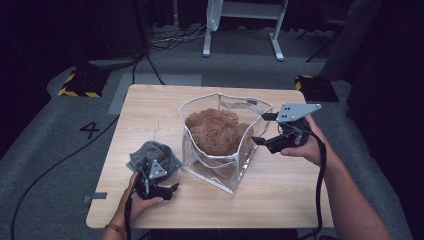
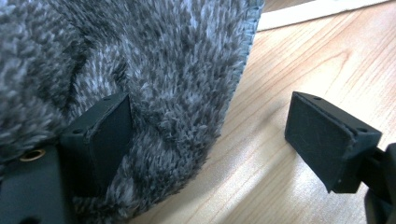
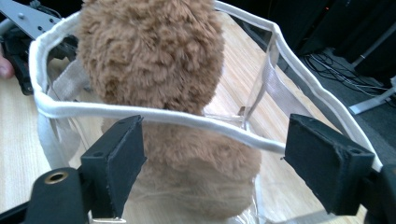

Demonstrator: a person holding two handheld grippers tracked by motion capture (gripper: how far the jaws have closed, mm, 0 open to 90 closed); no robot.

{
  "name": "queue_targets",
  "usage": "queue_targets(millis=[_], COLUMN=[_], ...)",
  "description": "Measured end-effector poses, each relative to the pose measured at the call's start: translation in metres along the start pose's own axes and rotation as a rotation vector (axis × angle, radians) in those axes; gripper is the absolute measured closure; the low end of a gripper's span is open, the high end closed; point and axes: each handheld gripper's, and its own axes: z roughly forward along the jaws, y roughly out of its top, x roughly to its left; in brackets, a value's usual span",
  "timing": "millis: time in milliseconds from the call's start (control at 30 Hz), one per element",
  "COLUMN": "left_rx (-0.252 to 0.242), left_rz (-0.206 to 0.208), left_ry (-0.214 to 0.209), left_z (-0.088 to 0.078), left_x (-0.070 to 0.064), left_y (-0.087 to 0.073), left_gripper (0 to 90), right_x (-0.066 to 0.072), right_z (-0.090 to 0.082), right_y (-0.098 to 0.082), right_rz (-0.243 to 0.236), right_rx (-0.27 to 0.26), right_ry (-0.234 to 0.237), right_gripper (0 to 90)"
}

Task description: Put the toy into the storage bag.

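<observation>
Presently, on the pale wood-grain table (image 1: 280, 195): one clear plastic bag with white piped rim (image 1: 220, 162), standing open, holding a brown fluffy plush toy (image 1: 216, 131). The right gripper (image 1: 264, 129) sits at the bag's right-hand rim, its jaws wide apart and holding nothing; in the right gripper view the white piping (image 3: 187, 122) runs straight across between the two black pads (image 3: 119, 161), with the plush (image 3: 154, 56) rising just beyond it and the far rim curving off behind the right-hand pad. Bare table lies open behind this gripper, out to the table's right edge. The left gripper (image 1: 162, 182) rests near the front edge of the table, well apart from the bag's lower corner, jaws likewise spread and gripping nothing. One grey shaggy fleece cloth (image 1: 152, 152), bunched, lies directly ahead of it; in the left gripper view the left pad (image 2: 105, 135) rests against the pile, the cloth's bound edge (image 2: 243, 60) curves down between the pads, and the right pad (image 2: 327, 140) stands over bare wood, clear of the fabric. Open tabletop extends left of the cloth.
</observation>
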Motion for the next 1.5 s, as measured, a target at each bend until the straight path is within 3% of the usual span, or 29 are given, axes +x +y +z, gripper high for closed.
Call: queue_targets(millis=[500,967,1500], left_rx=[-0.002,-0.003,-0.001], left_rz=[0.002,0.003,0.005], left_ry=[-0.001,0.001,0.002], left_z=[0.0,0.0,0.0], left_x=[0.0,0.0,0.0], left_y=[0.0,0.0,0.0], left_gripper=[15.8,15.8,15.8], right_x=[-0.003,-0.001,-0.003], right_z=[-0.005,0.006,0.027], right_y=[-0.027,-0.056,-0.104], right_rz=[0.006,0.014,0.069], right_rx=[0.008,0.079,0.153], right_ry=[-0.042,-0.073,-0.095], right_gripper=[19.9,19.7,20.4])
